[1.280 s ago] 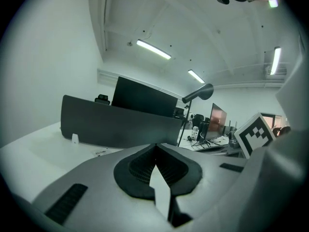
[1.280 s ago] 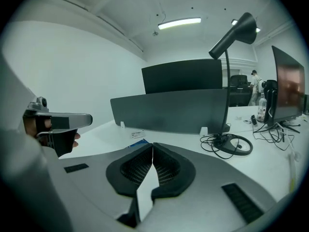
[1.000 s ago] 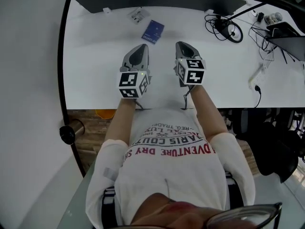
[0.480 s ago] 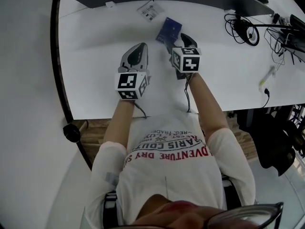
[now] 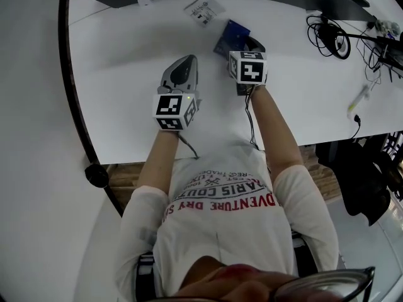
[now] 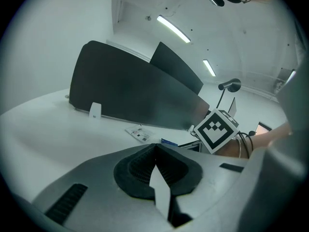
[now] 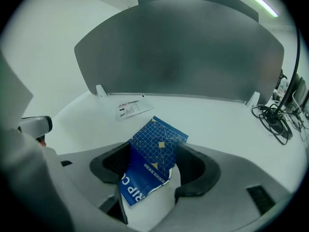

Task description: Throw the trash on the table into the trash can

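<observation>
Trash here is a torn blue packet (image 7: 157, 141), lying flat on the table (image 7: 227, 124) in front of the dark screen (image 7: 183, 47), a little nearer you than the white slip (image 7: 129, 109). It looks thin, light and bendy, so I think it could slide or fold; pinch it across its torn end. Your right gripper (image 7: 153, 166) has just opened its jaws wide, and the packet sits between them, not squeezed yet. Your left gripper (image 6: 155, 151) is closed tight with nothing in it.

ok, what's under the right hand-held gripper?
A torn blue packet on the white table, between the right hand-held gripper's jaws, which have just been opening and stand apart. In the head view the gripper covers the packet's near end.
</observation>
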`<state>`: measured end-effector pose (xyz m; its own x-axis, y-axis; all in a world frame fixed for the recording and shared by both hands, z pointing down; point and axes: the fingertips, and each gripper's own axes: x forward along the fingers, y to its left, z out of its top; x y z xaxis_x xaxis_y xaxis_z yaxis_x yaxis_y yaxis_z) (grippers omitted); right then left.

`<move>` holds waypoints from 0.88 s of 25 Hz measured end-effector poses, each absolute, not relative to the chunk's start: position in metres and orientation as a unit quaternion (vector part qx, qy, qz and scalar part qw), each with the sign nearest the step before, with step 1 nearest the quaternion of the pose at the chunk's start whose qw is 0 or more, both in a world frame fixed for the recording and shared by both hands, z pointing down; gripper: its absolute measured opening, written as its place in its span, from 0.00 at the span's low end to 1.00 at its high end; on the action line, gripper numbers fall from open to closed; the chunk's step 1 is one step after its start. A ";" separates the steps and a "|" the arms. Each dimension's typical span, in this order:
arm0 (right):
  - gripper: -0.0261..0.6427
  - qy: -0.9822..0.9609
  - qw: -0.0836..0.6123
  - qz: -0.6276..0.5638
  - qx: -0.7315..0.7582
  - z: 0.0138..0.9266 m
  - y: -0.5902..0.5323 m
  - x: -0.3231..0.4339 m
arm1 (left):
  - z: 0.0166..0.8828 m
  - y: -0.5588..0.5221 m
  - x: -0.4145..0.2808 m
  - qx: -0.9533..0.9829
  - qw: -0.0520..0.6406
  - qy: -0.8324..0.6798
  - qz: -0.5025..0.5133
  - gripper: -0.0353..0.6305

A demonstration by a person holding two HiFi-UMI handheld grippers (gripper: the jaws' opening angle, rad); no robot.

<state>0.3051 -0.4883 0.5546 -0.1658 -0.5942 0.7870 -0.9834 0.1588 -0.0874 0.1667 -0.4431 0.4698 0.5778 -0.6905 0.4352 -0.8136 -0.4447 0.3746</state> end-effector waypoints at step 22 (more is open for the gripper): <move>0.08 -0.751 0.285 0.291 0.519 0.513 -0.430 0.312 | 0.430 -0.409 0.198 0.842 0.250 -0.468 0.102 0.09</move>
